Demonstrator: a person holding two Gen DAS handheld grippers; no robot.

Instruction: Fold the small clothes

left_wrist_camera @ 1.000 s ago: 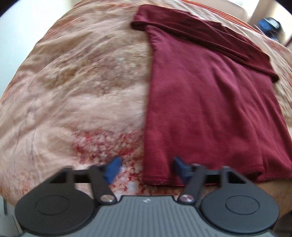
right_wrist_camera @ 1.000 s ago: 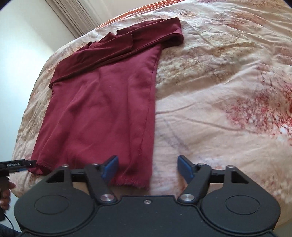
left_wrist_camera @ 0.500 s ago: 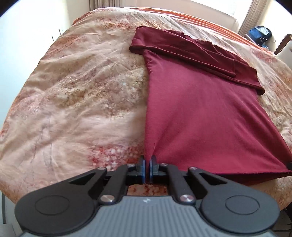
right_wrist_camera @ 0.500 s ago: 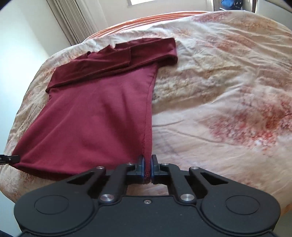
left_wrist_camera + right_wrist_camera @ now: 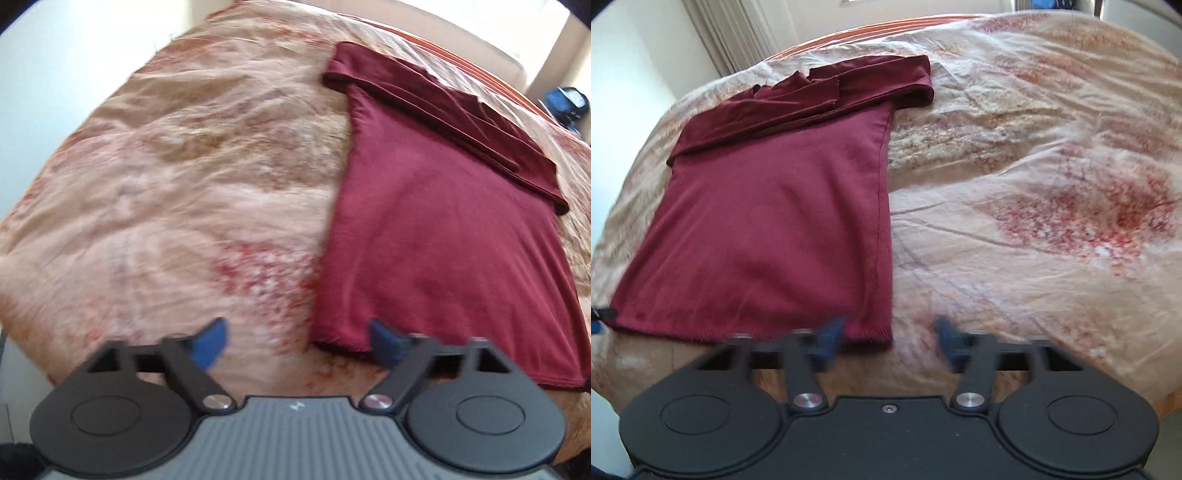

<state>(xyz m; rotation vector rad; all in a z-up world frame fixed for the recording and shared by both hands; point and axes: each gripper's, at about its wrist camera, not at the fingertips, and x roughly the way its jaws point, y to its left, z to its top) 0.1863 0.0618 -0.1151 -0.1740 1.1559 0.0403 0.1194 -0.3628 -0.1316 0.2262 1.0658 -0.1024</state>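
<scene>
Floral bedspread [image 5: 177,177] under maroon shirt [image 5: 768,229]; curtain [image 5: 738,33] behind.

Bright window daylight, motion blur, fisheye-warped edges.

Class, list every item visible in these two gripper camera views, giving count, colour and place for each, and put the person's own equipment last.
shirt: one, dark red, lying flat on the bed with its sleeves folded across the top.
bedspread: one, beige with reddish flower patches, covering the bed under the shirt.
curtain: one, pale, hanging by the wall at the far end of the bed.
bag: one, blue and black, beyond the bed's far right corner in the left view; blurred.
left gripper: one, black with blue pads, open at the shirt's lower left corner, jaws just opened, nothing pinched.
right gripper: one, black with blue pads, open at the shirt's lower right corner, jaws just opened, nothing pinched.
</scene>
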